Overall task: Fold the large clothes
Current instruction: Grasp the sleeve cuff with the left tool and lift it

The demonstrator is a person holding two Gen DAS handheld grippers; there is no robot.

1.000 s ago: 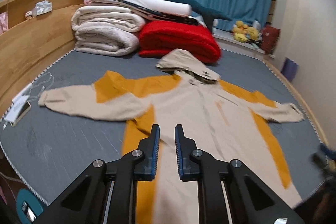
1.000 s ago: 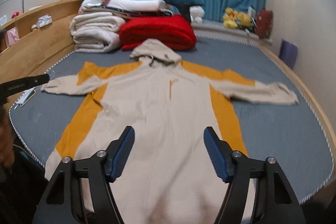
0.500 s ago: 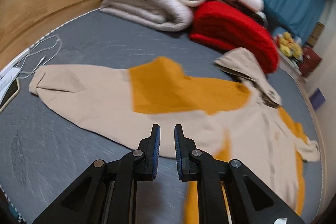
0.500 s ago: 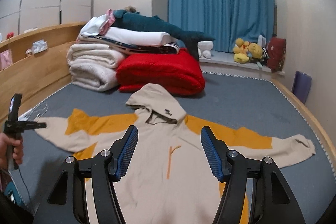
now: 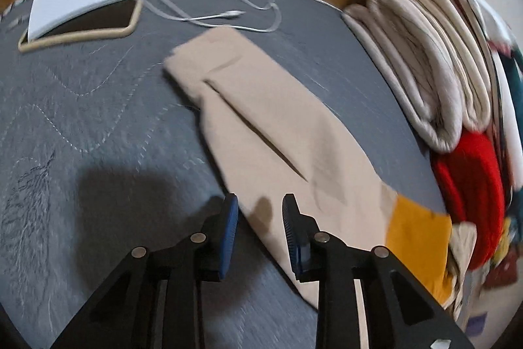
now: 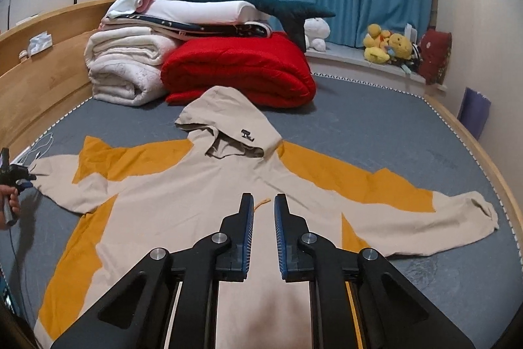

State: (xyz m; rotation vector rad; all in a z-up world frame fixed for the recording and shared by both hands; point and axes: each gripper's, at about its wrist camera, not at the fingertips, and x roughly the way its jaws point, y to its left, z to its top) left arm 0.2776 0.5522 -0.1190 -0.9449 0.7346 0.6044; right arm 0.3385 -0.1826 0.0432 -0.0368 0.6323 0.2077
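Bed (image 6: 376,126): only left view shows phone (image 5: 88,22), blurrily.

Hoodie (image 6: 209,218) hem cut off below.

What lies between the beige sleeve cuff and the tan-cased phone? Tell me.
Bare grey quilted mattress separates the beige sleeve cuff from the tan-cased phone, in the left wrist view.

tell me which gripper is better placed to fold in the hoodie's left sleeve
Left. The left gripper is open right over that sleeve, near its cuff. The right gripper hangs over the hoodie's chest, away from either sleeve.
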